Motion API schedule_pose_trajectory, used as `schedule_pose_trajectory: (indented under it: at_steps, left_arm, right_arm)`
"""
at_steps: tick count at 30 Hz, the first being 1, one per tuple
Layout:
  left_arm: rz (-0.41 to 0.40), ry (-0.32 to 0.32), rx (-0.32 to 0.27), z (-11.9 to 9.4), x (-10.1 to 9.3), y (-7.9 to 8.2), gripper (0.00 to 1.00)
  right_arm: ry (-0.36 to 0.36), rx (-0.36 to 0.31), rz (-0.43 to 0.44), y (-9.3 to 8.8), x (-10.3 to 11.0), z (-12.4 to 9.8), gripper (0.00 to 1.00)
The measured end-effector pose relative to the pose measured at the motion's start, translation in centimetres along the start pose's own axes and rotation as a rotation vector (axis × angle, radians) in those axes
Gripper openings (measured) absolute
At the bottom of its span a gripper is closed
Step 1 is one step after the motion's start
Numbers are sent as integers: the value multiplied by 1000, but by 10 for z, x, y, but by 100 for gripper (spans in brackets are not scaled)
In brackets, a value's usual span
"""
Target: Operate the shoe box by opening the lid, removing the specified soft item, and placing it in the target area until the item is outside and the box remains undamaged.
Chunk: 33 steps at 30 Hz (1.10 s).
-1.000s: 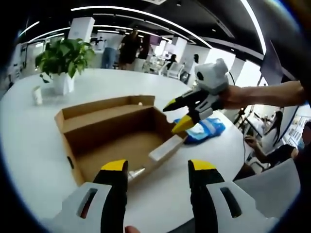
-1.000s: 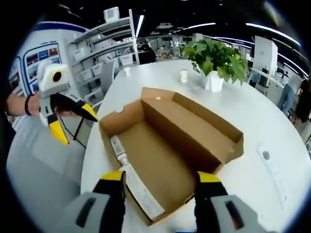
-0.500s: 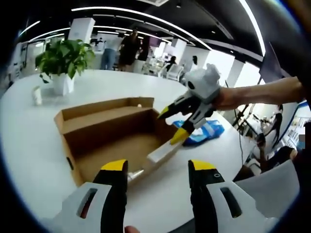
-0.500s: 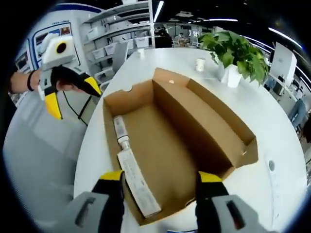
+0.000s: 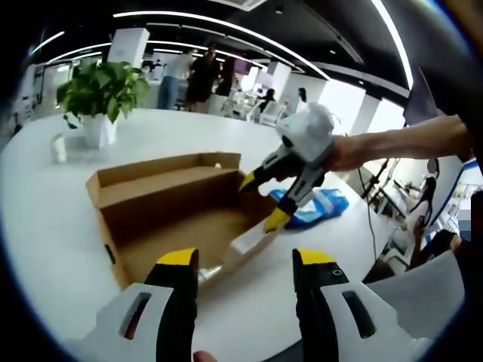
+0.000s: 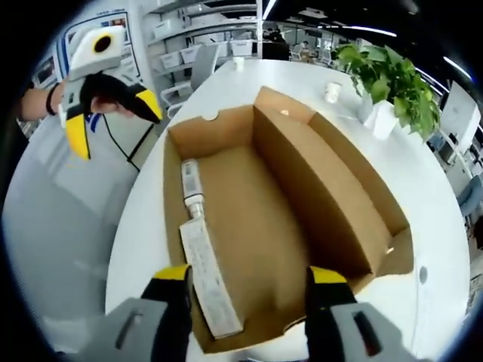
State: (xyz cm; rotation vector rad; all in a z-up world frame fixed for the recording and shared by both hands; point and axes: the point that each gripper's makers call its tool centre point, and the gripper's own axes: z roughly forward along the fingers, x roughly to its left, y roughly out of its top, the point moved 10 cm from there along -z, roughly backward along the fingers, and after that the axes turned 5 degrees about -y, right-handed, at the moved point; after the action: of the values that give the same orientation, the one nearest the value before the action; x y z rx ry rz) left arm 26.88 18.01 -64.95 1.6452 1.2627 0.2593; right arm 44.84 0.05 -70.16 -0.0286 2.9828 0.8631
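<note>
Lying beside the open shoe box (image 5: pixel 170 207), the blue soft item (image 5: pixel 313 205) — both tongs (image 5: pixel 245 260) (image 6: pixel 249 275) apart, empty.

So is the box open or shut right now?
Open: the box has no lid over it, and its brown floor shows from above.

Right gripper (image 5: pixel 262 201): descending and advancing over the open brown cardboard shoe box (image 5: pixel 177 213), jaws spread, lower yellow tip now nearing the box's near wall. Box interior is enlarging in the right gripper view.
</note>
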Motion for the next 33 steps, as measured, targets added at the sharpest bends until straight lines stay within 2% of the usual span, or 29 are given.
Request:
schedule_pose_trajectory:
  at_steps: [8, 14, 22, 26, 33]
  left_arm:
    - [4, -5, 4, 2, -1, 0, 51]
    - [4, -4, 4, 1, -1, 0, 51]
    - [0, 1, 2, 0, 0, 0, 51]
    - [2, -2, 1, 1, 0, 0, 51]
    - [4, -2, 4, 1, 0, 0, 51]
  right_arm:
    - [62, 52, -83, 8, 0, 9, 58]
    - [60, 68, -139, 13, -5, 11, 59]
    - [42, 78, -157, 13, -9, 11, 58]
    - [81, 84, -160, 12, -5, 12, 59]
    - [67, 94, -184, 16, -7, 14, 60]
